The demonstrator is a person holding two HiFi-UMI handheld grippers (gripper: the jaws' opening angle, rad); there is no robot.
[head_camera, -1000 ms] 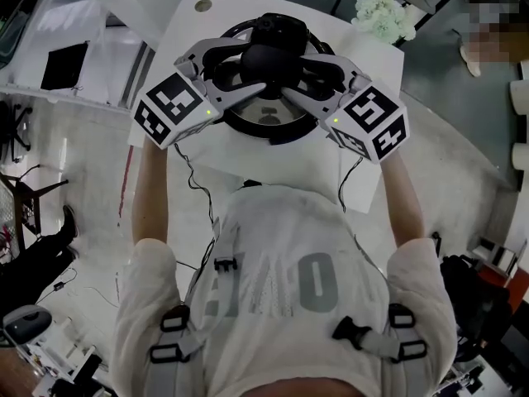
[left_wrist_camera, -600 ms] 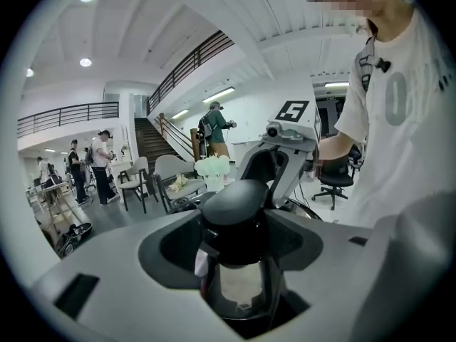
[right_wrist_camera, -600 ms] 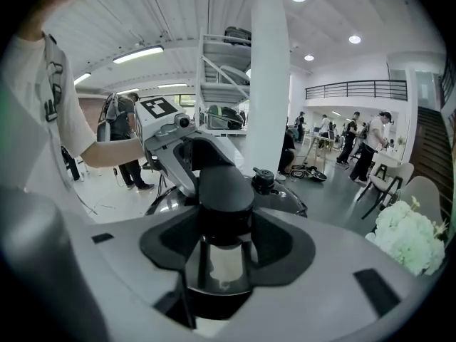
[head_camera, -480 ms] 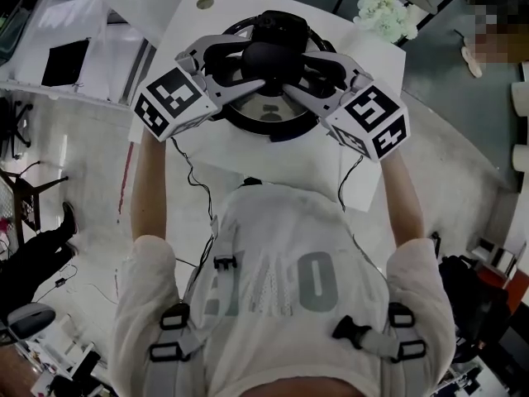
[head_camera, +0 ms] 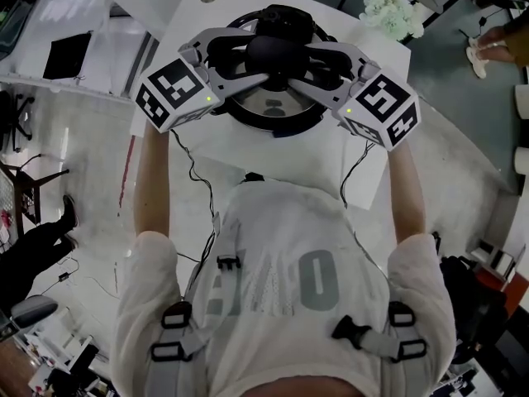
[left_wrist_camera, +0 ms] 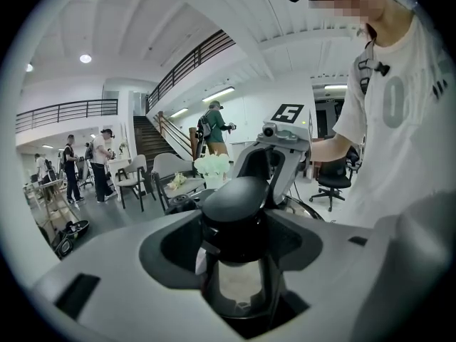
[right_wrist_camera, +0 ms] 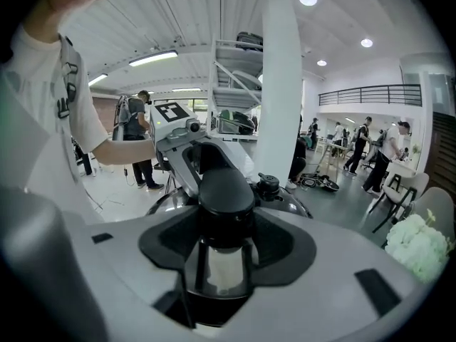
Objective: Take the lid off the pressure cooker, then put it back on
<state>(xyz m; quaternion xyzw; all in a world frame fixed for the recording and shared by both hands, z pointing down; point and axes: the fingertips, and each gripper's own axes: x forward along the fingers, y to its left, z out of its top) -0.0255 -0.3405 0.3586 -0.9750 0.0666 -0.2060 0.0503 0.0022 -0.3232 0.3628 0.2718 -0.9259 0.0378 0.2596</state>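
**Both grippers on the lid knob**

The left gripper (head_camera: 252, 56) pinches the black knob (head_camera: 274, 52) from the person's left. The right gripper (head_camera: 299, 58) meets it from the opposite side. Its jaws have just eased a little wider with the knob between them, and its pads seem to be in contact. The knob stands upright at the centre of the lid (head_camera: 271, 110), equally near both hands. The lid looks seated on the pressure cooker (head_camera: 281, 132) on the white worktop (head_camera: 331, 164). Its dark handle (head_camera: 285, 19) points away from the person. Any lift would likely go straight up along the knob's axis.
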